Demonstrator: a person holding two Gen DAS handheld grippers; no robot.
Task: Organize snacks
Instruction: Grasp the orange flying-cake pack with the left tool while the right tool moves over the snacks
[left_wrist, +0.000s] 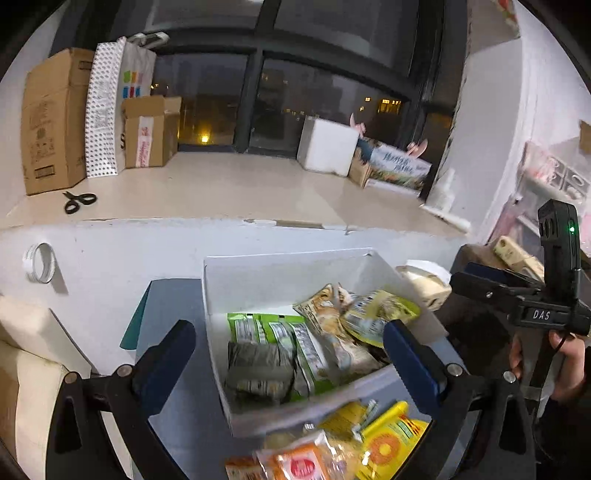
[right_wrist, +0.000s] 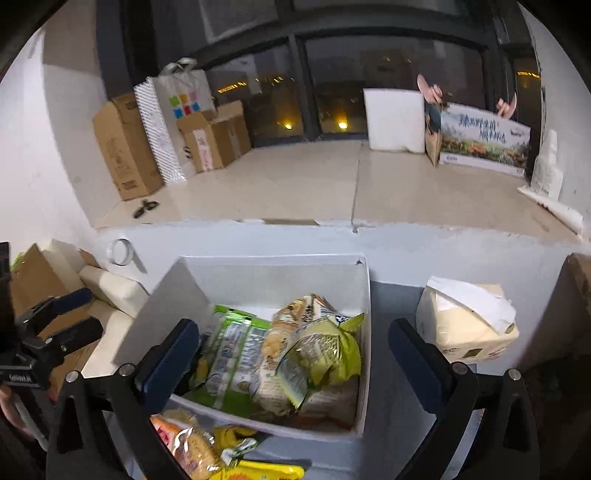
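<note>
Both the left gripper (left_wrist: 288, 354) and right gripper (right_wrist: 291, 354) hang spread and empty. Loose snack packets (left_wrist: 332, 446) lie at bottom centre, before the white box (left_wrist: 221, 280). Light, crinkly, slippery, probably crushable: pinch a sealed edge.

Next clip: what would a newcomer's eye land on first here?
The white box in the middle of the grey table, half full of green and yellow snack packets. Nearer the cameras, loose orange and yellow packets lie on the table outside the box. The left hand-held gripper and right hand-held gripper both hang open and empty over the box.
</note>
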